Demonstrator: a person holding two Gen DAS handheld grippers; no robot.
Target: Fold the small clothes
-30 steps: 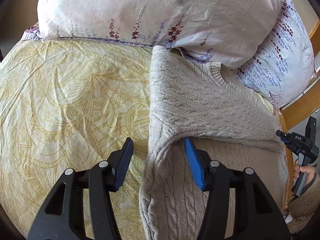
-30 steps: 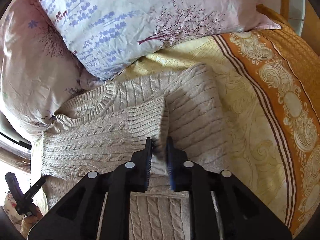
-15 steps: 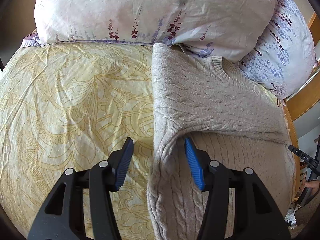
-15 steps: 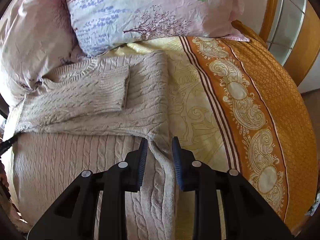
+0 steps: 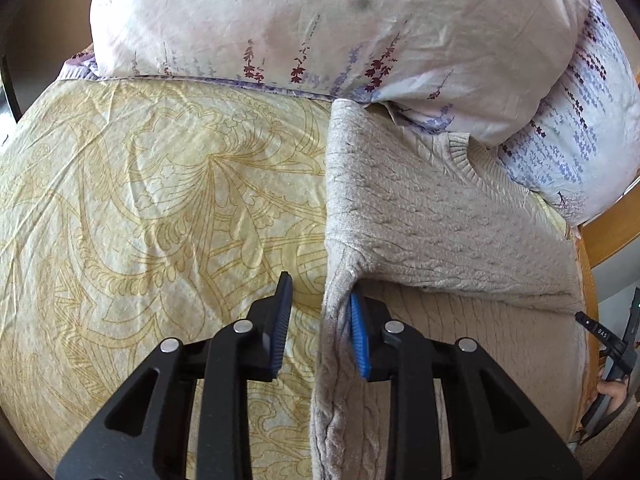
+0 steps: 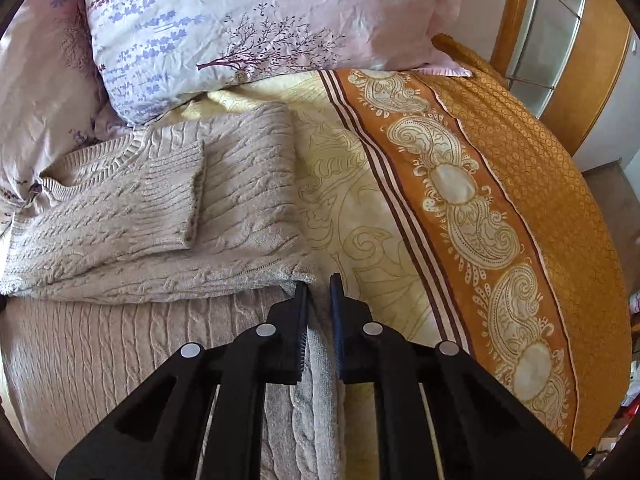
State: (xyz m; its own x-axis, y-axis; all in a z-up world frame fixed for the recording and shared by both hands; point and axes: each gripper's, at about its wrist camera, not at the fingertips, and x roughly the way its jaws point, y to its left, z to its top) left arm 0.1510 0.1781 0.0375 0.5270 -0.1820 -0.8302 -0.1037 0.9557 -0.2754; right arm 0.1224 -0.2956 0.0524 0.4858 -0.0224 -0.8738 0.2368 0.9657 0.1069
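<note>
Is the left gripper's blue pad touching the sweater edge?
Touching. The left wrist view shows the sweater edge lying against the blue pad of the left gripper, whose jaws have just been closing; the other pad stands clear.

Both fisheye views look steeply down from close above a bed, toward its head. The left wrist camera sits over the left edge of the beige cable-knit sweater (image 5: 420,216), the right wrist camera over its right edge (image 6: 248,200). Both share the sweater, the floral pillows (image 5: 320,20) and the yellow patterned bedspread (image 5: 160,200).
</note>
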